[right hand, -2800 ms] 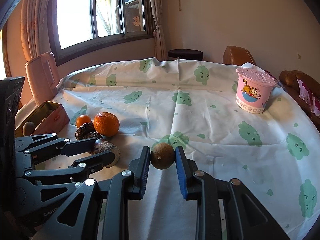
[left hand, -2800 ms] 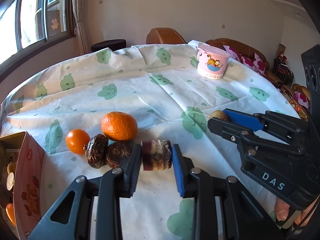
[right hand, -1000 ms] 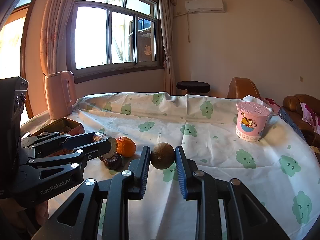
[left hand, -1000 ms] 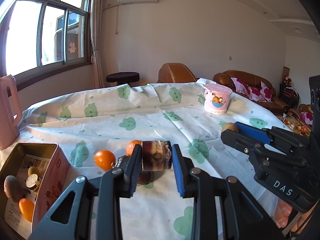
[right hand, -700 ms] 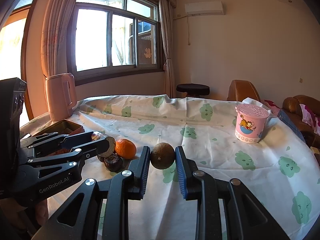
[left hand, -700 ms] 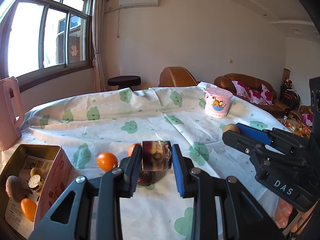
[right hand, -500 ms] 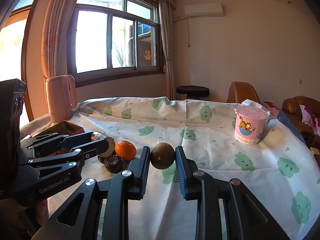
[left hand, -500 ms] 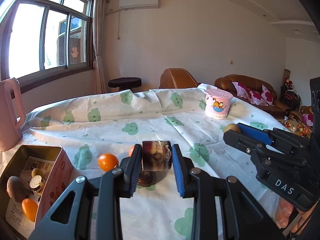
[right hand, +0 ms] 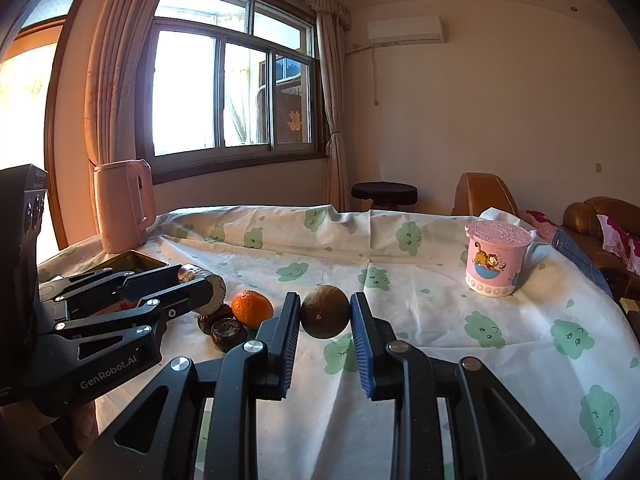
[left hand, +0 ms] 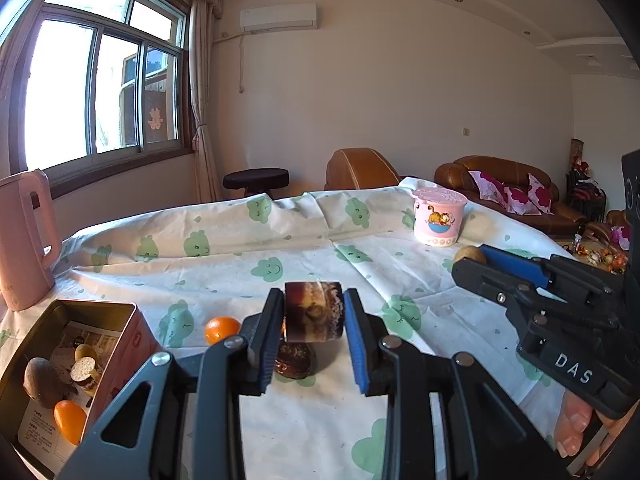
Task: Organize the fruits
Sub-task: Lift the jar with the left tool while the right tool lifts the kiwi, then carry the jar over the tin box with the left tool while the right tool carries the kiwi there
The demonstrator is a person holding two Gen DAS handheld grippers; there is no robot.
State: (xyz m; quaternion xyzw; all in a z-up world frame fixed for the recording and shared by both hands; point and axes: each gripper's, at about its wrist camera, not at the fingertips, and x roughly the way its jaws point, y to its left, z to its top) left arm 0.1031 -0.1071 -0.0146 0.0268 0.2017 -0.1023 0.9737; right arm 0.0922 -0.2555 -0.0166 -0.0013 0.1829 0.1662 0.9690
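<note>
My left gripper (left hand: 314, 304) is shut on a brown, flat-cut chunk of fruit (left hand: 314, 318), held above the cloth. Below it lie a dark wrinkled fruit (left hand: 295, 360) and a small orange (left hand: 222, 329). My right gripper (right hand: 325, 304) is shut on a round brown fruit (right hand: 325, 318), also clear of the table. The right wrist view shows the left gripper (right hand: 196, 279) at the left with its chunk (right hand: 214, 294), beside an orange (right hand: 252, 309) and two dark fruits (right hand: 225, 330). An open pink tin (left hand: 94, 307) at the left holds several fruits.
A pink lidded cartoon cup (right hand: 496, 264) stands at the table's far right. A pink kettle (right hand: 124, 204) stands at the far left behind the tin (right hand: 128, 259). A cloud-print cloth (right hand: 460, 352) covers the table; a stool, chair and sofa lie beyond.
Since the oldest frames both grippers have lifted their fruits off the cloth. Over the last second both views tipped slightly upward; the grips are unchanged.
</note>
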